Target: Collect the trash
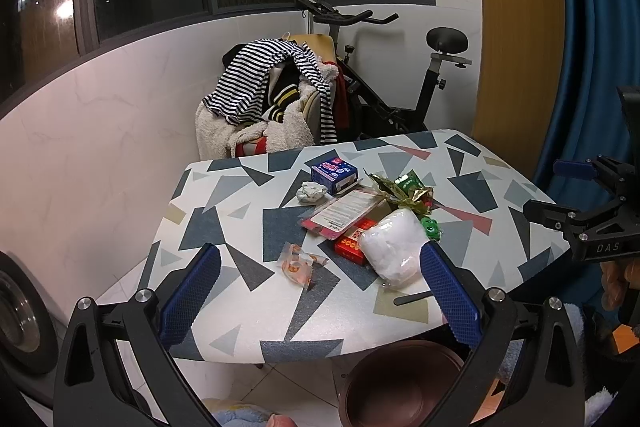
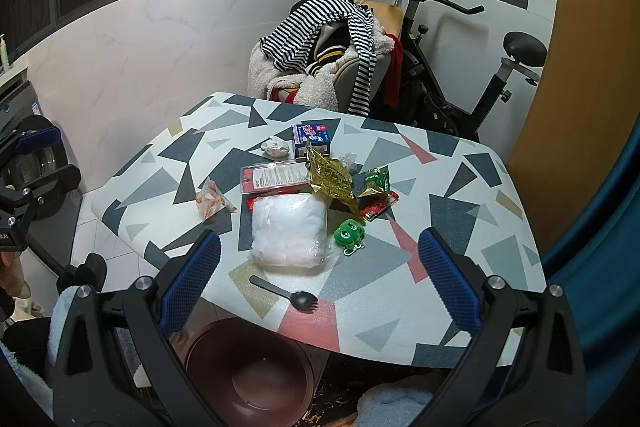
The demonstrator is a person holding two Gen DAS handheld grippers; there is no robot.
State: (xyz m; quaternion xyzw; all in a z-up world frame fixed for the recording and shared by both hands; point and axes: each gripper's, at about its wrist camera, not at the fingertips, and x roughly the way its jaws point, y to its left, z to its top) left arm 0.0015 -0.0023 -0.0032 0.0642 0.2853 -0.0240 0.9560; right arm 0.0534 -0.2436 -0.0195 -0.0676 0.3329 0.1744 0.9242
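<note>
Litter lies on a table (image 1: pixel 460 155) (image 2: pixel 472 251) with a triangle-pattern cover. An orange-printed wrapper (image 1: pixel 298 262) (image 2: pixel 211 202), a clear bag of white stuff (image 1: pixel 394 247) (image 2: pixel 289 229), a crumpled paper ball (image 1: pixel 311 193) (image 2: pixel 275 147), a gold foil wrapper (image 1: pixel 394 189) (image 2: pixel 330 177), a green packet (image 2: pixel 376 181) and a black plastic spork (image 2: pixel 286 293) lie there. A brown bin (image 1: pixel 400 383) (image 2: pixel 248 371) stands below the table's near edge. My left gripper (image 1: pixel 320 291) is open, short of the wrapper. My right gripper (image 2: pixel 320 285) hovers open over the spork.
A blue box (image 1: pixel 334 173) (image 2: pixel 312 138), a red card pack (image 2: pixel 274 177), a red lighter (image 2: pixel 378 210) and a green frog toy (image 2: pixel 349 233) share the table. Behind stand a clothes-heaped chair (image 1: pixel 272 99) and an exercise bike (image 1: pixel 400 79). A washing machine (image 1: pixel 20 307) sits left.
</note>
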